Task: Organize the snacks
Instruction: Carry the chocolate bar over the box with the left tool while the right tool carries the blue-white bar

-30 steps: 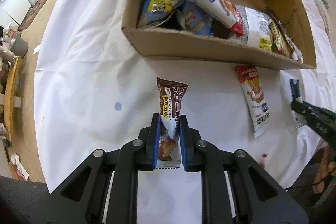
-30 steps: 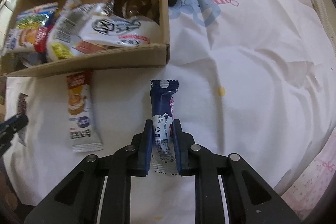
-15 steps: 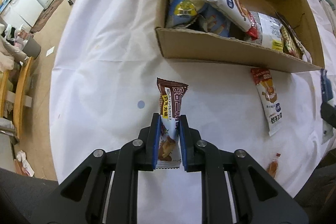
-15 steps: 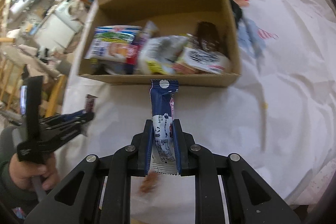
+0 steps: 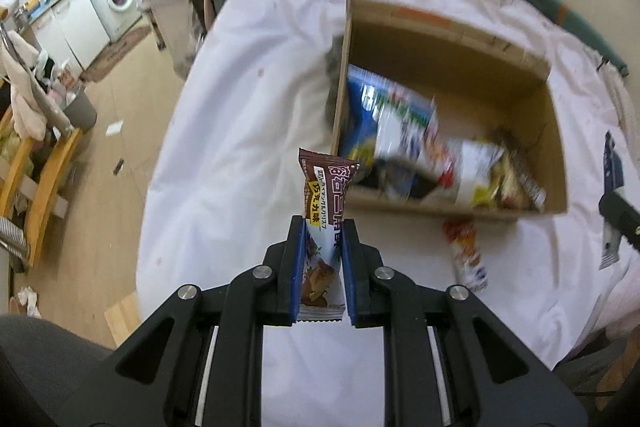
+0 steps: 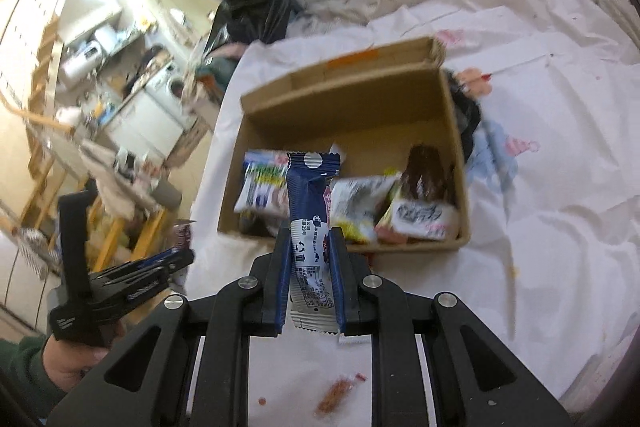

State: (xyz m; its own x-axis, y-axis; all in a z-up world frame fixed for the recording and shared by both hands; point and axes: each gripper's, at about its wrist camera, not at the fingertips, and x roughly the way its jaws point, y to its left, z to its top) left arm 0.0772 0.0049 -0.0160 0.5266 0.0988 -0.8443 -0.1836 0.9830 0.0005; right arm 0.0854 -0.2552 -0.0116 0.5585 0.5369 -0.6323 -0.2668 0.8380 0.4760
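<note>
My left gripper (image 5: 322, 225) is shut on a brown chocolate snack packet (image 5: 326, 187), held upright above the white sheet, short of the near left corner of the cardboard box (image 5: 452, 39). The box holds several snack packets (image 5: 404, 131). My right gripper (image 6: 310, 237) is shut on a dark blue snack packet (image 6: 310, 187), held in front of the box (image 6: 348, 99). In the right wrist view the left gripper (image 6: 160, 261) shows at lower left, gripped by a hand (image 6: 68, 359). The right gripper (image 5: 620, 215) shows at the left wrist view's right edge.
A red and white packet (image 5: 466, 251) lies on the sheet by the box's near wall. Crumbs (image 6: 336, 391) lie near the sheet's front edge. A dark cloth (image 6: 468, 115) sits against the box's right side. The sheet's left edge (image 5: 160, 163) drops to the floor.
Both grippers have risen off the sheet with their packets and tilted up. The box now looks smaller and farther, and the room beyond has come into view.
</note>
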